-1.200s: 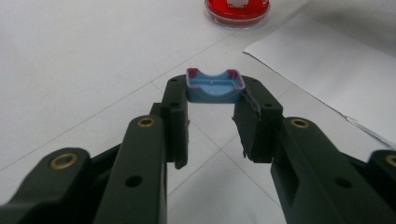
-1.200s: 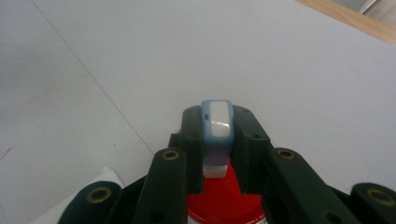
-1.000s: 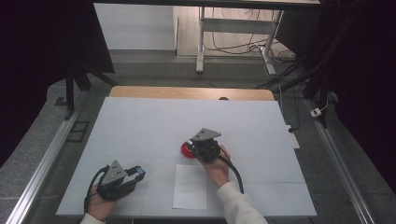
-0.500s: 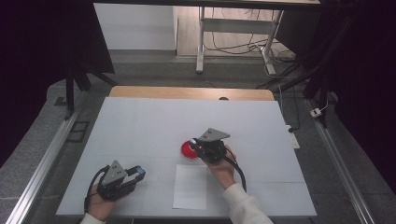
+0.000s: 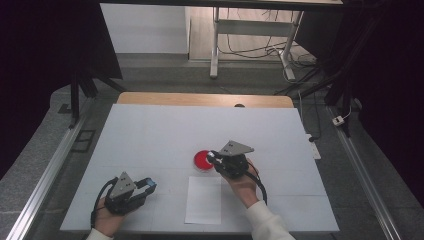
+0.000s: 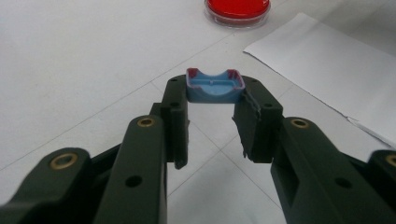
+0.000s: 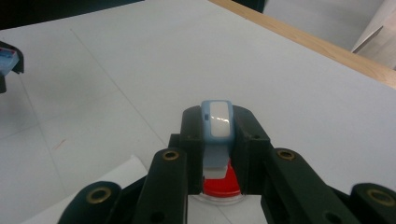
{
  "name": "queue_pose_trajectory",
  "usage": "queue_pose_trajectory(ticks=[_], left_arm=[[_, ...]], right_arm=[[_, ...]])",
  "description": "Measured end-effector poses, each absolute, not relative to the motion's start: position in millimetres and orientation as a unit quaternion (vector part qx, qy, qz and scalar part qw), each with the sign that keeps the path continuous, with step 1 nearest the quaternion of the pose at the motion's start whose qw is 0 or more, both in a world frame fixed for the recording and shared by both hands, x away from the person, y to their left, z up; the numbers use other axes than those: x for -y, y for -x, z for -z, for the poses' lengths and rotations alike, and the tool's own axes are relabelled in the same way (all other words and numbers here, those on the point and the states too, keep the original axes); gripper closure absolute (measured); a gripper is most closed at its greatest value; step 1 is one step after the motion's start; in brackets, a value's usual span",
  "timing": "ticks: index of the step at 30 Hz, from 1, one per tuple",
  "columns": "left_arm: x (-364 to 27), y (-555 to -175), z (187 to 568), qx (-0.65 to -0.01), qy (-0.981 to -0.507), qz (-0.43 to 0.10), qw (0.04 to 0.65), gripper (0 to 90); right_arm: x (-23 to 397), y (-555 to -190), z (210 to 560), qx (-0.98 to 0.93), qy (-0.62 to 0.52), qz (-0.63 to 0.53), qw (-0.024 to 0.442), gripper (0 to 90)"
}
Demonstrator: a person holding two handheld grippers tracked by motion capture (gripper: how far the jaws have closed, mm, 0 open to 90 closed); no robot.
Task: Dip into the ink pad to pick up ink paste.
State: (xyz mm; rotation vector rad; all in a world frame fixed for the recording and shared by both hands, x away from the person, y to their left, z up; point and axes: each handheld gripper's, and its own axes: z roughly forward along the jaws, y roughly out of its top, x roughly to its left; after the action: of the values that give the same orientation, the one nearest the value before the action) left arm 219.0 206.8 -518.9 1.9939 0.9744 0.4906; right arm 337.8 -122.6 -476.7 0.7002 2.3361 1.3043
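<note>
Left tool [image 5: 142, 187], nearest the person, is clamped on a blue plastic cap with red corners [image 6: 215, 85]; a white paper sheet [image 5: 203, 199] lies between both tools on the white tabletop [image 5: 150, 130]. Farther out, the right tool [image 7: 215, 135], clamped on a pale-blue plastic stamp-like block [image 7: 216, 122], hangs directly over a round clear dish of red pigment [image 5: 201, 160]. Judged risk: a tilted descent could tip the dish or smear red onto the tabletop.

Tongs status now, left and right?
Left tongs: shut on a blue cap.
Right tongs: shut on a light blue stamp, above the red pad.
</note>
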Motion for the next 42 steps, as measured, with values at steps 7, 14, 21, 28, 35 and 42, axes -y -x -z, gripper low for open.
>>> queue_pose_trajectory(ticks=[7,14,21,28,35,42], left_arm=[[-207,-219,519,-0.389,-0.796,-0.197,0.420,65.6],[-206,-220,519,-0.389,-0.796,-0.197,0.419,65.7],[-204,-220,519,-0.385,-0.798,-0.197,0.420,65.6],[-207,-220,518,-0.387,-0.796,-0.198,0.421,65.6],[-205,-220,518,-0.385,-0.798,-0.198,0.420,65.6],[-205,-220,518,-0.385,-0.797,-0.198,0.421,65.6]], right_arm=[[132,-330,475,-0.823,-0.252,-0.475,0.181,75.4],[137,-323,473,-0.823,-0.248,-0.480,0.174,75.4],[139,-317,474,-0.821,-0.249,-0.487,0.166,75.4],[139,-311,472,-0.822,-0.244,-0.489,0.160,75.3],[140,-305,470,-0.824,-0.239,-0.489,0.156,75.3],[140,-299,470,-0.825,-0.236,-0.493,0.147,75.3]])
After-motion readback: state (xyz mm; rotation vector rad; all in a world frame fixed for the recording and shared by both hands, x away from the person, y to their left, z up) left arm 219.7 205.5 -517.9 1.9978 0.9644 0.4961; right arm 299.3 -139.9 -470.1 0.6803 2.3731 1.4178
